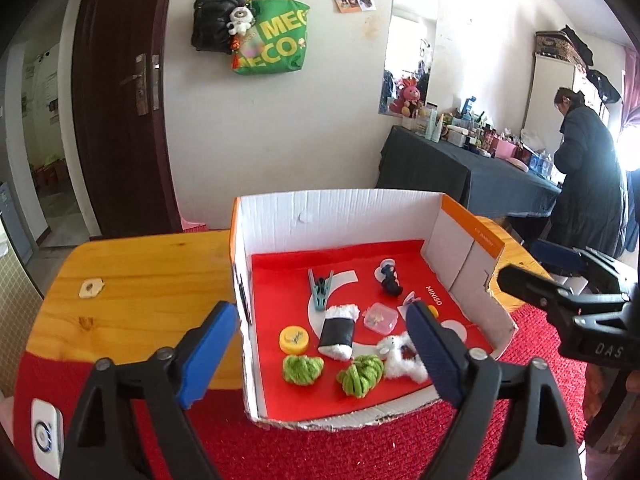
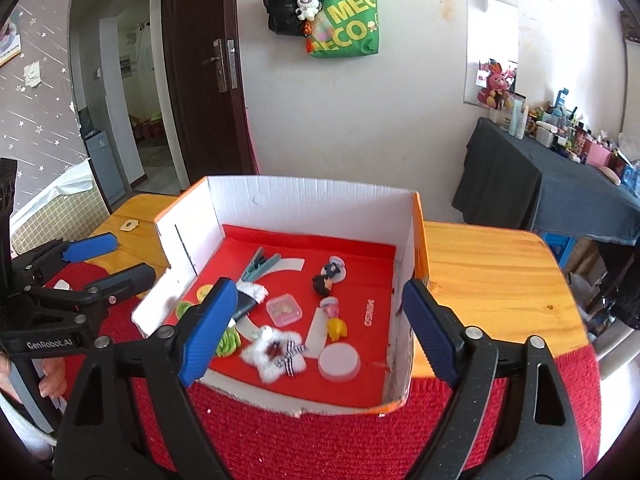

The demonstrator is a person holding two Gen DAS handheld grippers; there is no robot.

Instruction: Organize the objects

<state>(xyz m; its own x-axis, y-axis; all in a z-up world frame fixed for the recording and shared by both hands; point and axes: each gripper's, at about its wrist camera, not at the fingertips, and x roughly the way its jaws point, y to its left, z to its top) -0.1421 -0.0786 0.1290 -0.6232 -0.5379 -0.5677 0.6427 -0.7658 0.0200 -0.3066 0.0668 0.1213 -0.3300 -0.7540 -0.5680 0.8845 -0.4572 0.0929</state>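
An open cardboard box (image 1: pixel 340 216) (image 2: pixel 312 200) with a red floor stands on the table. Inside lie two green yarn balls (image 1: pixel 302 369), a black-and-white roll (image 1: pixel 338 330), a yellow cap (image 1: pixel 294 339), a teal clip (image 1: pixel 322 288), a clear small case (image 1: pixel 380 317) (image 2: pixel 283 309), a dark figurine (image 1: pixel 389 278) (image 2: pixel 326 278), a white fluffy star (image 1: pixel 400 356) (image 2: pixel 276 354), a white disc (image 2: pixel 339 361) and a yellow-pink toy (image 2: pixel 335 320). My left gripper (image 1: pixel 324 356) is open and empty before the box. My right gripper (image 2: pixel 316 332) is open and empty, also before it.
The box sits on a wooden table (image 1: pixel 140 280) (image 2: pixel 488 272) partly covered by a red knitted mat (image 1: pixel 320 452). A small white piece (image 1: pixel 91 289) lies on the wood at left. A white device (image 1: pixel 47 436) lies at the near left. A person (image 1: pixel 588 176) stands by a cluttered dark table.
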